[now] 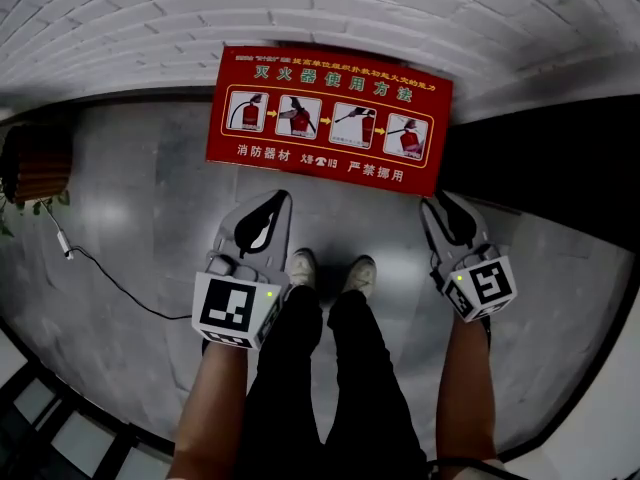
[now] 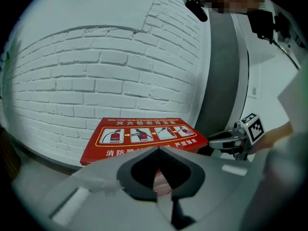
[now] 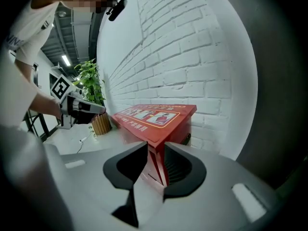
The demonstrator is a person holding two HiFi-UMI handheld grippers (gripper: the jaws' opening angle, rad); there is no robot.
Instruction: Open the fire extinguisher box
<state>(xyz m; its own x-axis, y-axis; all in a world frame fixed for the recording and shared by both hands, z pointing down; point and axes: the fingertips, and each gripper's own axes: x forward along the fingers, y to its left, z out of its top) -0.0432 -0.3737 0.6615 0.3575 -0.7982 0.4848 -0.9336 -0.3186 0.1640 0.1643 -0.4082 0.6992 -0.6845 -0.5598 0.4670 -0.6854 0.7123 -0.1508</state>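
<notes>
Two claws held low before a closed red fire extinguisher box (image 1: 330,118) at the foot of a white brick wall (image 1: 300,8).

The box stood on the grey stone floor (image 1: 150,188) against the wall, its sloped lid down and its pictogram panel and yellow lettering facing up. The left claw (image 1: 283,198) pointed at the box's front edge, its jaws together at the tips with nothing between them. The right claw (image 1: 436,200) hung just beside the box's near right corner with its jaws apart; the red corner showed through the gap, and the pads were not pressing on it. The person's pale shoes (image 1: 300,268) stood between the claws. Off to the left, a brown ribbed plant pot (image 1: 35,163) stood by the wall, and a thin cable (image 1: 100,268) trailed over the floor.
</notes>
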